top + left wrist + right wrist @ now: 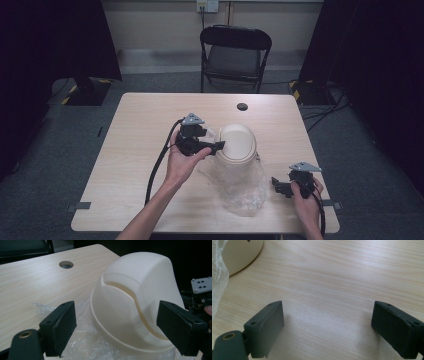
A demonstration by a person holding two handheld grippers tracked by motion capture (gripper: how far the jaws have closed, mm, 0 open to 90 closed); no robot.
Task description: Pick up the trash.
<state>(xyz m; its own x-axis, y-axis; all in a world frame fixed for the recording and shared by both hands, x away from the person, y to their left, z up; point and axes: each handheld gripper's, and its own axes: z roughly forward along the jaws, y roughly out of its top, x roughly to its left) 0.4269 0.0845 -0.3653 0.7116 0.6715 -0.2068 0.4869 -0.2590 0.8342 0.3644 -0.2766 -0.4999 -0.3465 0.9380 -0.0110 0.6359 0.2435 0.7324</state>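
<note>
Wooden table (140, 150) bore a cream lid (236, 142) on a clear plastic bag (242, 185), mid-table. Left gripper (218, 146) spread wide beside the lid, pinching nothing. Right gripper (275, 183) spread, idle over bare wood. Risk: the smooth dome could slip from the jaws; the loose bag could snag and drag.

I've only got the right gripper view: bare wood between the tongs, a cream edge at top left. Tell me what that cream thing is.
Observer: A cream domed lid with a curved flap in its top, its rim on a clear plastic bag that stretches toward the person.
Operator: Give me the left tongs.
Observer: The left tongs stand open at the lid's left side. As far as I can tell, no pad presses on it.
Operator: Report what lies beyond the lid.
Observer: A round dark hole in the table, apart from the lid.
</note>
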